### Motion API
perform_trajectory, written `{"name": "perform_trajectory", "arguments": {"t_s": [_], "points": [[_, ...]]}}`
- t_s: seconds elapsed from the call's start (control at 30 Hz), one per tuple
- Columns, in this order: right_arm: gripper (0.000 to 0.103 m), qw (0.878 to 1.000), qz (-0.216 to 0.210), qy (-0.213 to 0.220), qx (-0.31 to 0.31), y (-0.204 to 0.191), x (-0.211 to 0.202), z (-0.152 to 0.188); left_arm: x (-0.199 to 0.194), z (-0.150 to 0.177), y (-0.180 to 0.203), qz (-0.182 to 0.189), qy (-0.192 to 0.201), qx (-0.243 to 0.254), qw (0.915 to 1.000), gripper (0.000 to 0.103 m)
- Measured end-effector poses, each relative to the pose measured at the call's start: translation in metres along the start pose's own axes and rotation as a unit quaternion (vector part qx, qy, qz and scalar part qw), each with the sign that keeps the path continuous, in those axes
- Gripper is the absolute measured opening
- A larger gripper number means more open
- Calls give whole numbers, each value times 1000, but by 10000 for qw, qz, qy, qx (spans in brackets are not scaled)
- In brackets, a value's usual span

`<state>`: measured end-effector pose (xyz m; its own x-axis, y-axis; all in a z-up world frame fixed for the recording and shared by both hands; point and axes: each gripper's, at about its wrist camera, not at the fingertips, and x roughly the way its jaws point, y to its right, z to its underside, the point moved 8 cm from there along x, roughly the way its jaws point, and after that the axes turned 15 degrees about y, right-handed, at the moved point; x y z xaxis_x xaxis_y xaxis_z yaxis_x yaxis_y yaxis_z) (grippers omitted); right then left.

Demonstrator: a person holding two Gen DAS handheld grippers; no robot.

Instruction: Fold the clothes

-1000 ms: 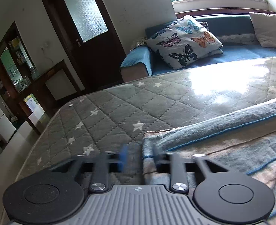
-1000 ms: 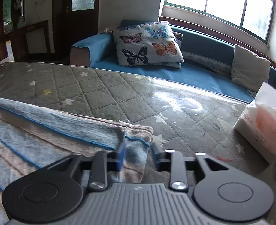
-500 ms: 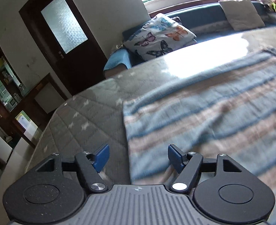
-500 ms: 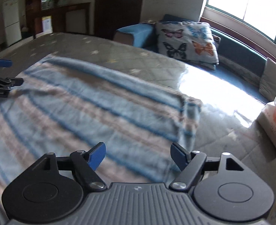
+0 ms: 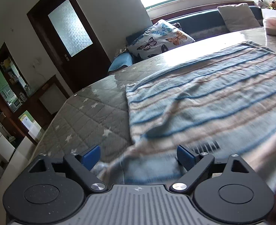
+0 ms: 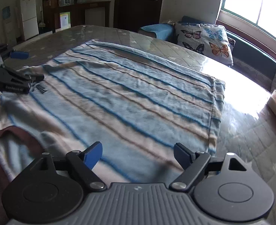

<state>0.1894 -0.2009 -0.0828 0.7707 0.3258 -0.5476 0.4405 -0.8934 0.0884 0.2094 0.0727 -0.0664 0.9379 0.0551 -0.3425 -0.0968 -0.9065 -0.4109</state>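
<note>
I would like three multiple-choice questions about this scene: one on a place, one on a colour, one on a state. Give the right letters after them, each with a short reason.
1. Where does the striped garment lie?
A. on the sofa
B. on the quilted table
C. on the floor

2. What colour are the gripper finger pads?
A. red
B. green
C. blue

3. How does the right gripper stand?
A. open, holding nothing
B. shut on the garment
C. shut on a pillow

Answers:
1 B, the grey star-patterned surface shows around the cloth.
2 C, both pads are blue.
3 A, its fingers are spread wide above the cloth.
</note>
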Motion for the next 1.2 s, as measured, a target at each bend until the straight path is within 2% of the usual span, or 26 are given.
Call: {"name": "perform_trajectory", "arguments": {"t_s": [0.3,0.4,0.53,0.6,0.67,0.73,0.77,0.8,0.87,0.93,1.07,1.2], "points": [[88,9988,-125,58,-467,-37,-42,21,-60,23,6,-25,158,14,9999,93],[88,9984,-138,153,-531,-43,-51,19,-74,20,7,62,209,-79,9997,91],[81,9982,-245,315,-458,-52,-58,10,-91,7,13,312,373,-351,9982,79],[74,9979,-299,396,-422,-57,-62,6,-98,1,21,581,449,-429,9964,73],[62,9978,-424,373,-346,-63,-57,5,-103,-4,33,935,513,-458,9932,65],[55,9978,-518,315,-278,-68,-52,6,-101,-5,46,1166,492,-405,9911,52],[49,9977,-562,285,-245,-71,-49,7,-100,-3,51,1273,454,-386,9901,48],[47,9976,-606,254,-211,-74,-47,8,-98,-1,56,1352,404,-373,9893,41],[33,9973,-694,193,-145,-79,-41,11,-94,3,64,1475,322,-343,9879,28],[25,9970,-745,176,-74,-82,-40,13,-95,6,68,1542,325,-319,9870,10],[8,9974,-689,215,-32,-82,-42,13,-104,2,67,1595,462,-361,9855,0],[5,9970,-688,356,33,-78,-53,8,-118,-6,61,1644,684,-394,9832,0]]}}
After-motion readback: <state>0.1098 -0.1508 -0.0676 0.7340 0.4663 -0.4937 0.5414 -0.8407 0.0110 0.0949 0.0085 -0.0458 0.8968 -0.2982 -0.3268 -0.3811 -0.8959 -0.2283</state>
